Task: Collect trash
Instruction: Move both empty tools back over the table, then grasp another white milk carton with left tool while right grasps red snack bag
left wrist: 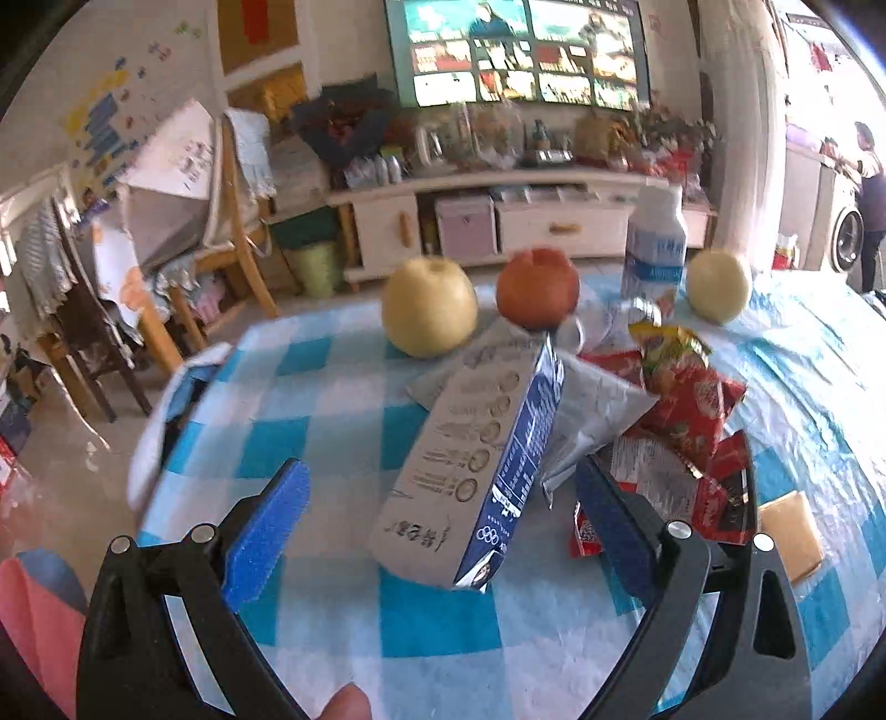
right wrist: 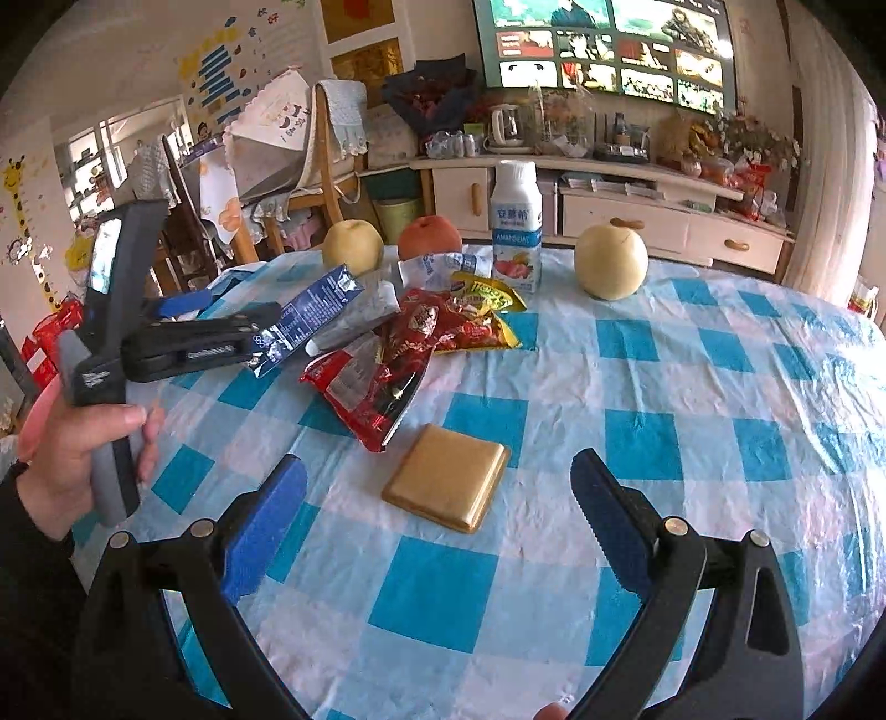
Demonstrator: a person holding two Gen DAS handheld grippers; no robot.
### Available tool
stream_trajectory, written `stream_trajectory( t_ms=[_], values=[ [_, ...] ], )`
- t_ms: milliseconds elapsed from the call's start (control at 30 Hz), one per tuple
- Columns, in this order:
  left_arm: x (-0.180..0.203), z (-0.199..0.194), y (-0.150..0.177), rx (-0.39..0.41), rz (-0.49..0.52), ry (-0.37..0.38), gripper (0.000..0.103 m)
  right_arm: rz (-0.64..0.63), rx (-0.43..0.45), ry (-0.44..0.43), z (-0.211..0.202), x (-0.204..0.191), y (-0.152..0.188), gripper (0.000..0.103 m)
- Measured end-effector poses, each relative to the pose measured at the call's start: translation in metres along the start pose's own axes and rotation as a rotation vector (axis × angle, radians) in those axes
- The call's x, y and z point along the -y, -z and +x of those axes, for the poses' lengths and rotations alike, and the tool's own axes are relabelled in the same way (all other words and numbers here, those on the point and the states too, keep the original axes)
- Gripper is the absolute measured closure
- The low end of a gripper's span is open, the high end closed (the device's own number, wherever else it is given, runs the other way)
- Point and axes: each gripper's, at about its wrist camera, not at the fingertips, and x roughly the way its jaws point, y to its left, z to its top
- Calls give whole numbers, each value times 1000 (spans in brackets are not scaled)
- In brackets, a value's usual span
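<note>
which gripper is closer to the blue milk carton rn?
Left. The left gripper has its open jaws on either side of the blue milk carton. The right gripper sits open over the gold packet, away from the carton.

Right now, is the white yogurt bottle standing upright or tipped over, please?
Upright: the yogurt bottle stands on its base on the table, cap on top.

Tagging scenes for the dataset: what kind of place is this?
Most likely a home living and dining room: a large TV over a low media cabinet, wooden chairs draped with cloth, and a table under a blue checked tablecloth with fruit and snack wrappers.
</note>
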Motion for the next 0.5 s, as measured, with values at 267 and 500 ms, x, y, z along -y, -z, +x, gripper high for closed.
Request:
stream_trajectory(
  t_ms=[267,500],
  values=[
    [-1,31,-4,-62,18,29,8,7,-46,-57,45,-10,-24,6],
    [-1,47,-5,-97,30,42,8,-17,-99,-76,89,-20,-42,6]
  ],
)
